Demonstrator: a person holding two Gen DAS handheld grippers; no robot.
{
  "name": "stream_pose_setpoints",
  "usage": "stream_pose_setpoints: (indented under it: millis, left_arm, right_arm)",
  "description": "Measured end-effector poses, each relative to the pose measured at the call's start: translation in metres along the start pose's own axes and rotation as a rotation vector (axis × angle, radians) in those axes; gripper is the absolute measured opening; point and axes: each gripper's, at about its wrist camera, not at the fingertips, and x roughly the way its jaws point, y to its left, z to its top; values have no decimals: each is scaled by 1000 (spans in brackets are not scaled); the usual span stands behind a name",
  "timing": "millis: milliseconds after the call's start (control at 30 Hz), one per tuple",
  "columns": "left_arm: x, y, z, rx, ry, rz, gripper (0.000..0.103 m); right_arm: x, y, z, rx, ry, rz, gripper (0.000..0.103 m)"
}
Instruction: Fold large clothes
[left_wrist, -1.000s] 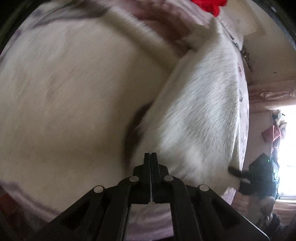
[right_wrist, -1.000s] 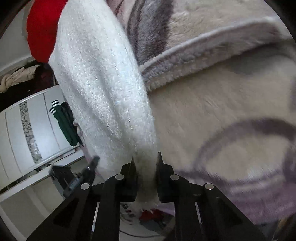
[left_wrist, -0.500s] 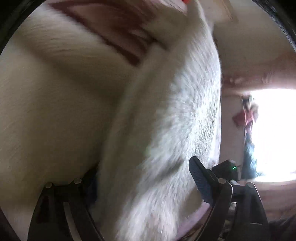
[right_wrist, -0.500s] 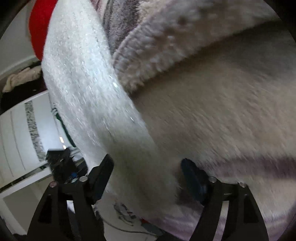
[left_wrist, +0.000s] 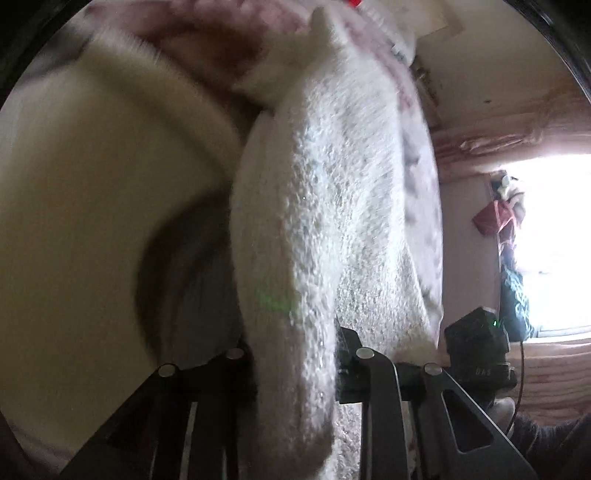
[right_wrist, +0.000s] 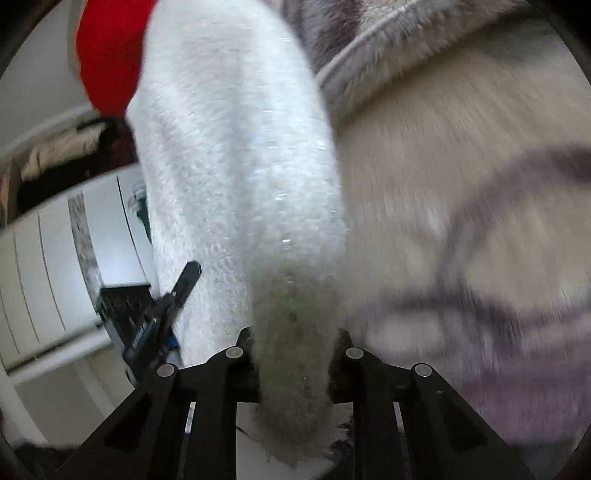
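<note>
1. A plush blanket (right_wrist: 461, 184), cream with grey-purple swirls and a raised hem, fills the right wrist view from twelve o'clock round to five o'clock; it is blurred. In the left wrist view it spreads cream across nine o'clock and pinkish at twelve o'clock.
2. A fuzzy white garment (left_wrist: 332, 206) runs as a thick folded band from twelve o'clock down to six o'clock in the left wrist view, over the blanket. In the right wrist view the same band runs from eleven o'clock to six o'clock.
3. A red cloth (right_wrist: 107, 59) sits at eleven o'clock behind the garment in the right wrist view.
4. The left claw (left_wrist: 295, 354) is clenched on the garment's fold, one finger on each side.
5. The right claw (right_wrist: 293, 350) is likewise clamped on the garment, the fabric bunched between its fingers and hanging out below them.
</note>
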Motion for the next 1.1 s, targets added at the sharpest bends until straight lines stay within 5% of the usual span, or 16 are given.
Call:
stream_pose_setpoints:
  millis: [100, 200, 333, 467, 600, 767, 933, 1100]
  left_arm:
    - [18, 18, 4, -104, 93, 86, 34]
    - [-13, 20, 11, -168, 52, 168, 36]
    - [-43, -31, 59, -50, -43, 235, 42]
    - [-18, -92, 122, 116, -112, 212, 42]
    - [40, -126, 188, 224, -135, 279, 41]
    - [105, -77, 231, 188, -62, 382, 35]
    - [115, -69, 244, 182, -78, 358, 35]
    - [98, -84, 243, 199, -91, 346, 35]
  right_arm:
    - [4, -12, -13, 21, 69, -85, 26]
    - [-4, -26, -10, 92, 76, -195, 41]
    - [-53, -4, 8, 44, -36, -377, 41]
    - [-73, 62, 54, -66, -133, -418, 41]
    - [-49, 141, 111, -222, -190, -479, 41]
    - [-5, 170, 184, -326, -179, -539, 41]
    - [58, 162, 209, -356, -140, -701, 41]
    - [75, 187, 237, -292, -119, -678, 42]
